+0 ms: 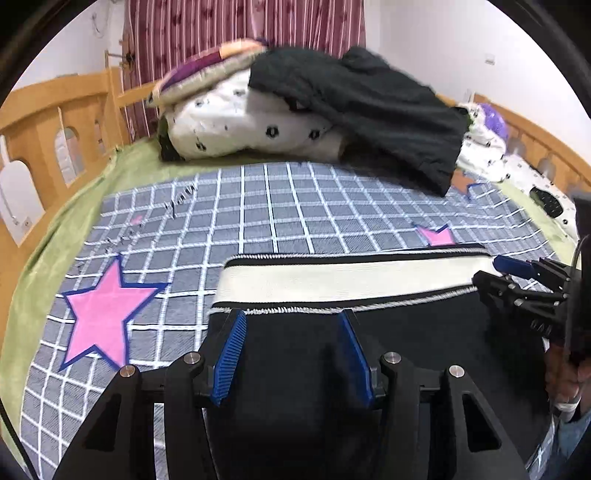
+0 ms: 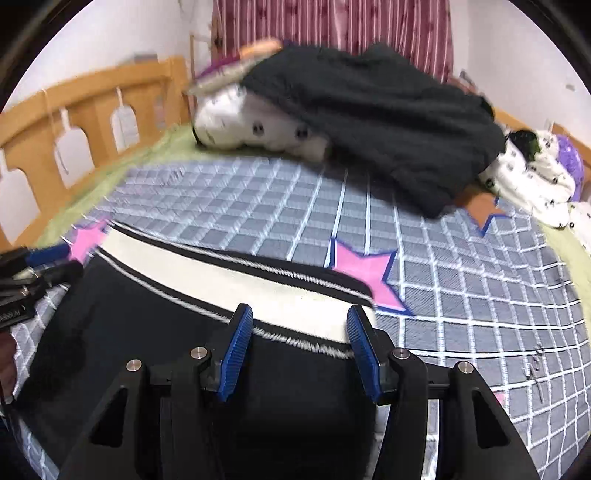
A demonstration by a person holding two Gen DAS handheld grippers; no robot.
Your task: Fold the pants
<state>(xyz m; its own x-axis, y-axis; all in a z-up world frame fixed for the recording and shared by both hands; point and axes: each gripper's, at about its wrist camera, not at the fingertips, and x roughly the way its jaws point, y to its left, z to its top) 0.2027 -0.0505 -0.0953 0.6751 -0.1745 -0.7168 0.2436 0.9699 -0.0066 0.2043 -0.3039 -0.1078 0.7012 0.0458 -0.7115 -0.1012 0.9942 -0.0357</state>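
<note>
Black pants (image 1: 388, 343) with a wide cream waistband (image 1: 347, 278) lie flat on the checked bed cover, waistband on the far side. My left gripper (image 1: 291, 321) is open, its blue pads over the black cloth just below the waistband's left end. My right gripper (image 2: 299, 317) is open over the waistband's (image 2: 236, 280) right end, above the black cloth (image 2: 147, 332). In the left wrist view the right gripper (image 1: 491, 269) shows at the waistband's right end. In the right wrist view the left gripper (image 2: 70, 258) shows at the far left. Neither grips cloth.
The blue-grey checked cover (image 1: 295, 206) with pink stars (image 1: 107, 314) spreads over a green sheet (image 1: 55, 240). A heap of white bedding (image 1: 240, 125) with a dark garment (image 1: 369, 99) lies at the back. Wooden rails (image 1: 44, 122) run along the bed's sides. Striped curtain (image 1: 240, 22) behind.
</note>
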